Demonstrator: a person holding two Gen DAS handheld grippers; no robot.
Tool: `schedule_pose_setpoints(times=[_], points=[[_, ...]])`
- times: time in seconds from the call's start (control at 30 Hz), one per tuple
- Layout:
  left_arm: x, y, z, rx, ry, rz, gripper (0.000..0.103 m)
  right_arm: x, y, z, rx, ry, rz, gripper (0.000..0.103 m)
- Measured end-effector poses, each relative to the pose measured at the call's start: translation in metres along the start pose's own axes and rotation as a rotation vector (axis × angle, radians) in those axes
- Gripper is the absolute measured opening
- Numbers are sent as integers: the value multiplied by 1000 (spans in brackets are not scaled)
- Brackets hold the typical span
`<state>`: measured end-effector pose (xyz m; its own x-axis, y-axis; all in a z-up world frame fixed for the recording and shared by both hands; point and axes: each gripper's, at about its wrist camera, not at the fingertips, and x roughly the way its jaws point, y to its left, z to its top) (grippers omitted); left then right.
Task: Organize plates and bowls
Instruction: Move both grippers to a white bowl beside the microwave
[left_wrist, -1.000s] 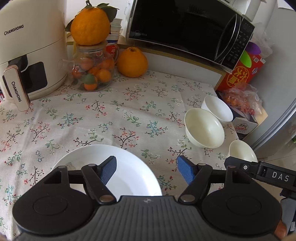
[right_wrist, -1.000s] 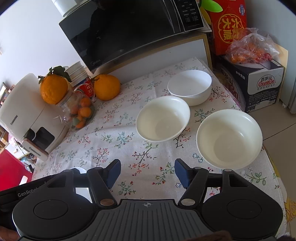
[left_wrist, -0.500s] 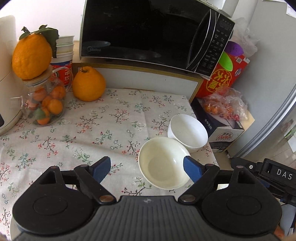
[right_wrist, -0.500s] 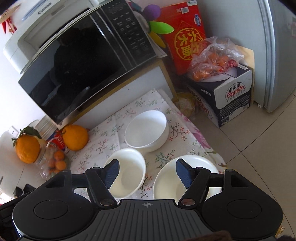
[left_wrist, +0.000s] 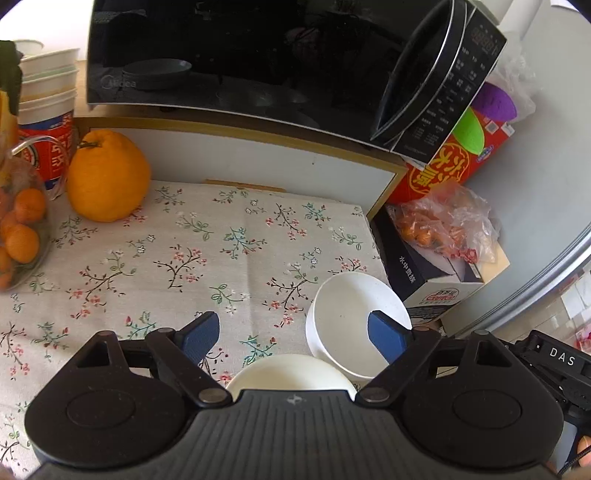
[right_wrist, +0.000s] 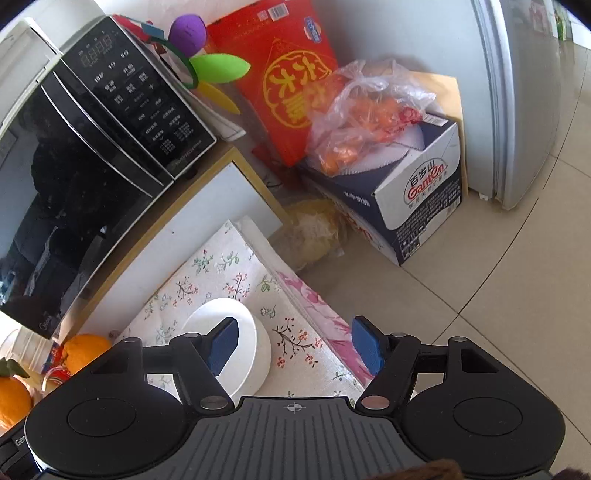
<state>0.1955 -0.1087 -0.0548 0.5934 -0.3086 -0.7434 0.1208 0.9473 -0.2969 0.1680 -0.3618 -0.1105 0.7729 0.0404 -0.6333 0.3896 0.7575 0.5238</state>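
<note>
On the flowered tablecloth (left_wrist: 221, 251) a white bowl (left_wrist: 343, 306) stands near the table's right edge. A cream bowl (left_wrist: 291, 369) sits just in front of it, mostly hidden under my left gripper's body. My left gripper (left_wrist: 293, 339) is open above them and holds nothing; its right fingertip (left_wrist: 386, 341) overlaps the white bowl in the picture. In the right wrist view the same white bowl (right_wrist: 255, 354) lies by the table's corner. My right gripper (right_wrist: 295, 343) hangs open and empty over it, with the left fingertip (right_wrist: 223, 343) in front of the bowl's inside.
A black microwave (left_wrist: 240, 55) stands on a shelf behind the table. A large orange fruit (left_wrist: 107, 177), a glass jar of small oranges (left_wrist: 18, 236) and stacked cups (left_wrist: 48, 92) crowd the back left. Off the right edge are a cardboard box (right_wrist: 417, 184), a bag of oranges (right_wrist: 362, 122) and floor tiles (right_wrist: 498, 295).
Both views have swung right along the table. The plate and the nearest bowl have left view. The left jaws stand wider than before. The right view has rolled towards the floor.
</note>
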Motion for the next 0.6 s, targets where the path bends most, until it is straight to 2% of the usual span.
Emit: schedule_pose_setpoints(times=[0.17, 0.27, 0.6], points=[[20, -4, -2, 1, 30, 12, 83, 18, -1, -1, -12, 27, -49, 68], [27, -6, -1, 12, 34, 19, 83, 25, 0, -2, -6, 48, -34, 68], [52, -19, 1, 62, 36, 48, 78, 42, 27, -17, -113, 70, -34, 68]])
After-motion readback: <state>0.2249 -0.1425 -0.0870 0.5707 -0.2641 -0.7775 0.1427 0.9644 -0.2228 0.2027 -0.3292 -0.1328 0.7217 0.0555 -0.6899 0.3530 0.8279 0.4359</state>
